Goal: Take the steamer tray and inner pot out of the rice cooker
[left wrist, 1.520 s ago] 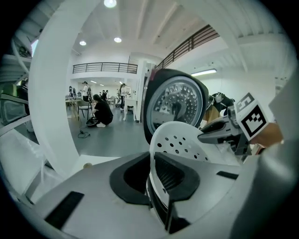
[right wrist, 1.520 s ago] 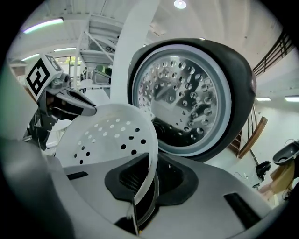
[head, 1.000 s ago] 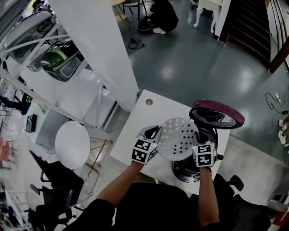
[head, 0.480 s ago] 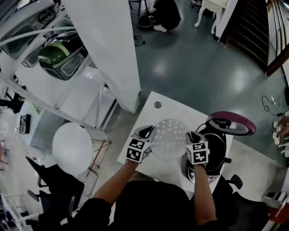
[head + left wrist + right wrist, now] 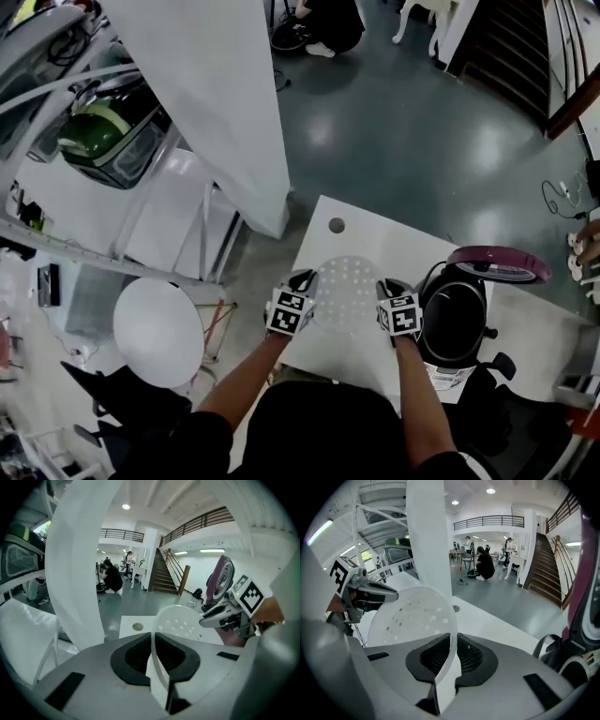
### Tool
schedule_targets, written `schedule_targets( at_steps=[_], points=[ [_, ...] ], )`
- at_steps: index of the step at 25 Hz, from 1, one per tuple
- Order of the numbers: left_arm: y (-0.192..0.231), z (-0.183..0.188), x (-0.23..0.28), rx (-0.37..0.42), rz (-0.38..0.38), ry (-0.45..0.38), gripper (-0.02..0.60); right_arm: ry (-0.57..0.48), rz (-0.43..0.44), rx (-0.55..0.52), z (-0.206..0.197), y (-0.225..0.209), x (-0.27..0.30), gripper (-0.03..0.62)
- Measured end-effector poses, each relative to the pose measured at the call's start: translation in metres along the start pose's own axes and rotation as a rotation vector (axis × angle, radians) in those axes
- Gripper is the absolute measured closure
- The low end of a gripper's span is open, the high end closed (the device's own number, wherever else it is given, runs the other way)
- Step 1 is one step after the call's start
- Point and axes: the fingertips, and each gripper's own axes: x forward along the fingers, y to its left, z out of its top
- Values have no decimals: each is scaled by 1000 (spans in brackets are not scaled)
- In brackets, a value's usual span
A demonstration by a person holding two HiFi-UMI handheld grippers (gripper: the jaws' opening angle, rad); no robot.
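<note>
The white perforated steamer tray [image 5: 346, 294] hangs low over the white table [image 5: 361, 234], left of the rice cooker [image 5: 456, 325]. My left gripper [image 5: 306, 285] is shut on the tray's left rim and my right gripper [image 5: 384, 291] is shut on its right rim. In the left gripper view the rim [image 5: 156, 645] runs between the black pads, with the tray [image 5: 185, 623] beyond. The right gripper view shows the same grip on the tray [image 5: 412, 616]. The cooker's magenta lid [image 5: 499, 265] stands open. The dark inner pot [image 5: 452, 317] sits inside the cooker.
The table has a round cable hole [image 5: 337, 226] near its far left corner. A white column [image 5: 220, 103] rises left of the table and a round white stool [image 5: 157, 330] stands lower left. A black chair [image 5: 495, 373] is behind the cooker. A person crouches on the far floor [image 5: 328, 23].
Both grippers have carried the steamer tray leftwards and down, from above the open cooker to over the bare table beside it.
</note>
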Motion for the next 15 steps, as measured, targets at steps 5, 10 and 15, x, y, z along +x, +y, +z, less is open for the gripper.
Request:
schedule_targets(
  at_steps=[5,10,15],
  points=[
    [22,-34,21,6,-10,82,555,35,13,156,-31,18,33,562],
    [37,-60,49,16,-27,141,554,62,15,201,-53,20,65,563],
    [45,-82,76,43,-52,202,554,102,16,224,-71,15,90,563]
  ],
)
